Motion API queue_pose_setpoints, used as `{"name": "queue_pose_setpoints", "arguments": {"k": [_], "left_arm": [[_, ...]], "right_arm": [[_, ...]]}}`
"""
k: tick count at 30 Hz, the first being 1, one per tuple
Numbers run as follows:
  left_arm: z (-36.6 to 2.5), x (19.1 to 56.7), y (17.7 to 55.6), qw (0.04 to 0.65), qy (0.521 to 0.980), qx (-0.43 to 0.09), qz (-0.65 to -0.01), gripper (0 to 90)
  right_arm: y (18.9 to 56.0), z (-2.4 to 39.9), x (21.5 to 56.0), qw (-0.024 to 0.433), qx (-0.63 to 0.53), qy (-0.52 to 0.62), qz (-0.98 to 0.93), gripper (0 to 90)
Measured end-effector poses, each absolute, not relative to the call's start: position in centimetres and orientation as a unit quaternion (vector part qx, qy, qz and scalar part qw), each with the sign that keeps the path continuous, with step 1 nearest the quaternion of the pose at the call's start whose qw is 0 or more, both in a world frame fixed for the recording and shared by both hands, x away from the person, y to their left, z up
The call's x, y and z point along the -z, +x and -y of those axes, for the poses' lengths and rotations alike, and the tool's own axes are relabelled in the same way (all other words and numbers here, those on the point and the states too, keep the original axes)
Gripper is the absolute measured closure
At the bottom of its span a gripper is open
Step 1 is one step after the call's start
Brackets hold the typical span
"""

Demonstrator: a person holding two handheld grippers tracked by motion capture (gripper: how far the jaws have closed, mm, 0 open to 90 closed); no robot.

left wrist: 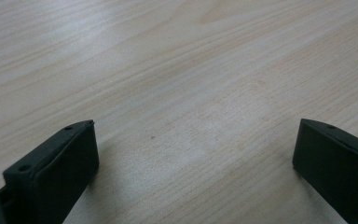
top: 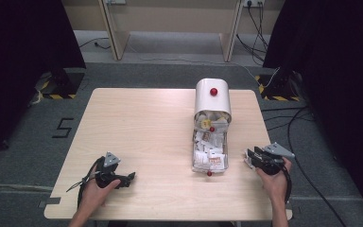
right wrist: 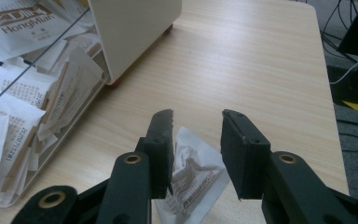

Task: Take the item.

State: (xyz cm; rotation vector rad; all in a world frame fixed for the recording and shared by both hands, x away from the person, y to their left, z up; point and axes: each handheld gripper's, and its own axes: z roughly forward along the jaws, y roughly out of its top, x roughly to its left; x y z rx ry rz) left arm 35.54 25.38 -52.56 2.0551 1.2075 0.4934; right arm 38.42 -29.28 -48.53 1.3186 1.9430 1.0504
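A white box (top: 212, 97) with a red knob lies on the wooden table (top: 142, 127). Its clear front part (top: 209, 151) is stuffed with white sachets (right wrist: 14, 93). One loose sachet (right wrist: 193, 175) lies flat on the table just right of the box, under my right gripper (right wrist: 196, 119). That gripper (top: 249, 156) is open, its jaws a little above the sachet and not closed on it. My left gripper (top: 130, 178) rests near the table's front left, pointing right. Its jaws (left wrist: 196, 122) stand wide open over bare wood.
Table edges run close behind both hands. The box stands right of centre, between the grippers. Cables (top: 298, 127) trail over the grey floor to the right, and dark curtains (top: 23, 52) hang on both sides.
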Motion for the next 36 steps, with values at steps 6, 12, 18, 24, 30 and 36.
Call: {"name": "queue_pose_setpoints", "arguments": {"k": [6,12,18,24,30,36], "left_arm": [[-25.4,52.6,35.5,0.346,0.792,-0.19,-0.465,0.0],[-25.4,52.6,35.5,0.346,0.792,-0.19,-0.465,0.0],[-25.4,52.6,35.5,0.346,0.792,-0.19,-0.465,0.0],[-25.4,52.6,35.5,0.346,0.792,-0.19,-0.465,0.0],[-25.4,52.6,35.5,0.346,0.792,-0.19,-0.465,0.0],[-25.4,52.6,35.5,0.346,0.792,-0.19,-0.465,0.0]], "right_arm": [[38.3,29.2,48.4,0.28,-0.393,0.493,-0.724,61.3],[38.4,29.1,48.5,0.274,-0.391,0.498,-0.724,49.6],[38.2,28.5,48.1,0.283,-0.378,0.504,-0.723,29.6],[37.7,28.1,48.0,0.276,-0.374,0.51,-0.724,25.0],[37.1,27.9,48.1,0.272,-0.372,0.51,-0.726,25.0],[36.0,28.1,48.4,0.269,-0.37,0.509,-0.729,25.1]]}}
